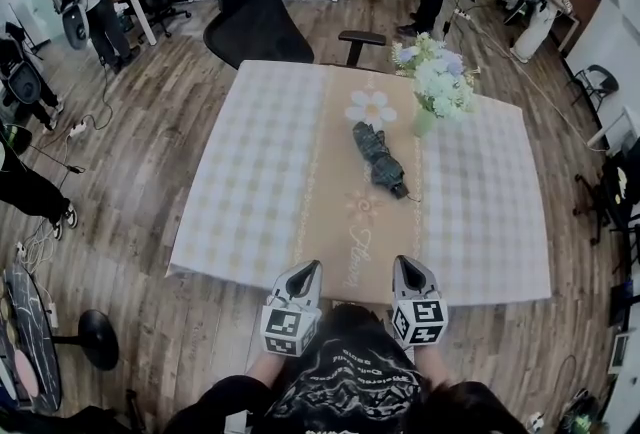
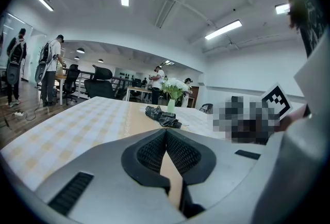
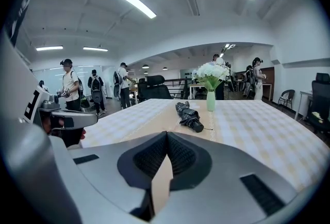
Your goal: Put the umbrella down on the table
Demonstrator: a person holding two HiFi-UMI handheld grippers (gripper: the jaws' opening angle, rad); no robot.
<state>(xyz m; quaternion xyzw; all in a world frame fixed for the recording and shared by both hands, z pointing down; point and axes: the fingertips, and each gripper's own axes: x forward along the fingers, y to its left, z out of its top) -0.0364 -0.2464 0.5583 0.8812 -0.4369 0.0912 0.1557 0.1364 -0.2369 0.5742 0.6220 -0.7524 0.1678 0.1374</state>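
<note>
Umbrella (image 1: pixel 380 159), folded and dark, lies flat on the tan runner (image 1: pixel 350 222) down the middle of the checked table (image 1: pixel 250 172), just near and left of a vase of pale flowers (image 1: pixel 432 87) and well apart from both grippers at the near edge. By the look of it, the put-down is done.

The umbrella reads as a light, compact bundle. Its loosely gathered canopy fabric is soft and likely to slip or bunch under the pads, with a stiff shaft inside. The firmest hold would probably be across the middle of the bundle, or at the blunt, rounded near end, which appears to be the handle and trails a thin cord.

Its long axis runs diagonally across the runner, from far left to near right. That rounded end points toward the person, and the other end points toward the black office chair (image 1: pixel 255 17) at the far side.

At the near edge, the left gripper (image 1: pixel 310 267) has its jaws together with nothing between them, only bare tablecloth beyond the tips. Beside it on the right, the right gripper (image 1: pixel 403 262) is likewise fully closed and empty. Both aim up the table toward the umbrella.
</note>
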